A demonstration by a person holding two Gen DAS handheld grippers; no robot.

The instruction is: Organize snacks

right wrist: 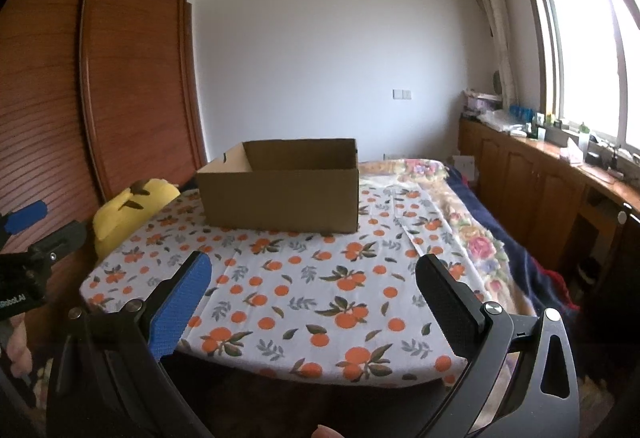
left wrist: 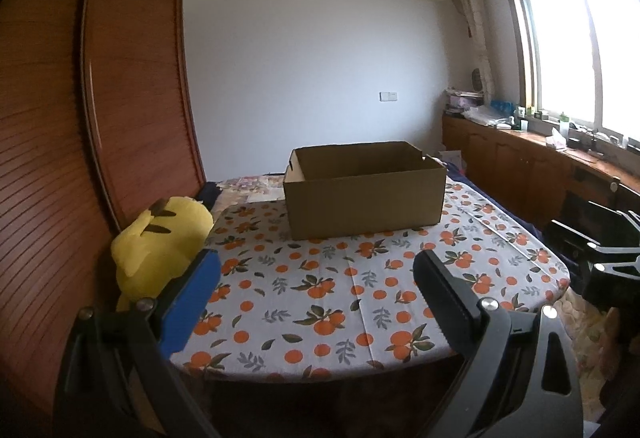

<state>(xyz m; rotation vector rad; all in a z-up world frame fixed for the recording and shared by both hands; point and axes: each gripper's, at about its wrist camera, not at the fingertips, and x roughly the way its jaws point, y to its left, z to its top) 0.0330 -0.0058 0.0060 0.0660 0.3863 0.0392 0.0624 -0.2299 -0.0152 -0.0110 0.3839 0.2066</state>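
While the box (left wrist: 364, 189) sits open-topped toward the far end of the table (left wrist: 320, 302), on the orange-print cloth, none of its contents can be seen from this low angle, and no snacks show on the cloth around it. Nearer than the box, at the table's close edge, both grippers hang in the air above the cloth. On the left gripper (left wrist: 316, 278) the fingers are spread wide with nothing between them, one pad blue, the other black. On the right gripper (right wrist: 314, 280) they are spread just as wide and equally bare. Left of the box, off the table's side, a yellow plush (left wrist: 160, 246) leans by the wooden wardrobe (left wrist: 132, 77). Right of the box, a floral blanket (right wrist: 476, 238) lies beside the cloth.
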